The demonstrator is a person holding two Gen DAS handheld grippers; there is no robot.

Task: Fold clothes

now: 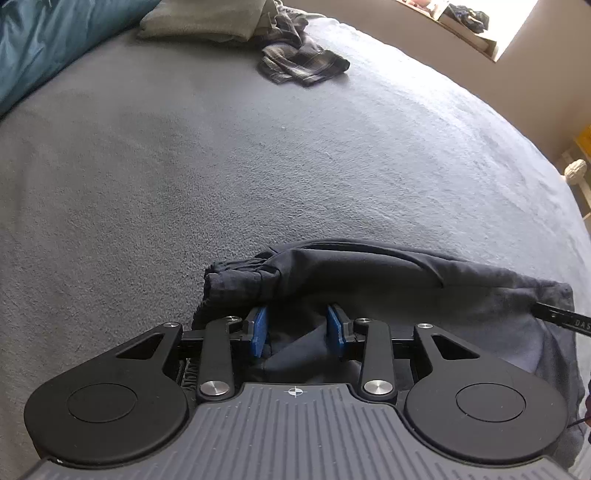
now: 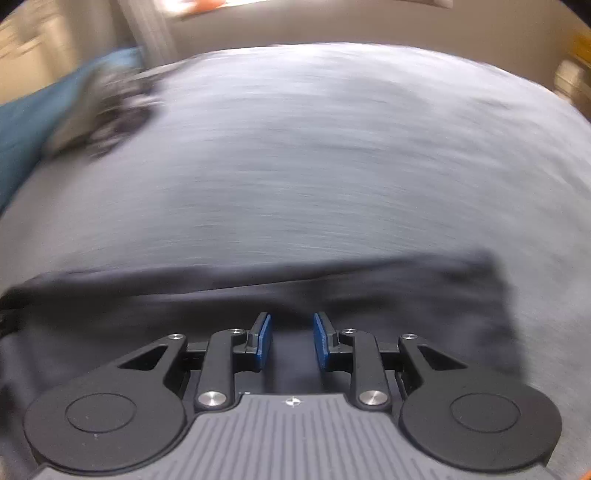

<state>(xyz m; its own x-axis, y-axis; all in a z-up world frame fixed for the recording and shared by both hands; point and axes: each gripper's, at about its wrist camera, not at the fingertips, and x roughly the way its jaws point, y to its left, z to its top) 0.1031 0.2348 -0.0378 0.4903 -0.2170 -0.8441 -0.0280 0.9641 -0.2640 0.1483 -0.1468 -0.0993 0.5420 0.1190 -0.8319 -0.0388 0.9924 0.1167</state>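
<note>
Currently, a dark navy cloth garment (image 1: 388, 280) is seen bunched on the grey fleece-covered bed (image 1: 221, 166), at the near edge of the left wrist view.

The left gripper (image 1: 297, 328) is held with blue pads partly spread; dark fabric is seen between and under them, but no pinch on it can be made out. The right gripper (image 2: 291, 341) is likewise part-spread above the same garment (image 2: 258, 295), with cloth below the pads; no pressing contact is visible.

Edges and room: a wide bare stretch of bed is left beyond the garment's far edge in both views. A crumpled dark plaid garment (image 1: 301, 62) and a folded pale green cloth (image 1: 207, 20) are kept well apart at the far side, next to a teal quilted cover (image 1: 44, 44). The bed's right edge is seen curving away toward a beige wall (image 1: 424, 48).

Hard to make out: the right wrist view is heavily motion-blurred, so the garment's outline is smeared. The garment's near part is hidden under both gripper bodies. A black bar (image 1: 561, 319) is cut off at the right frame edge.
</note>
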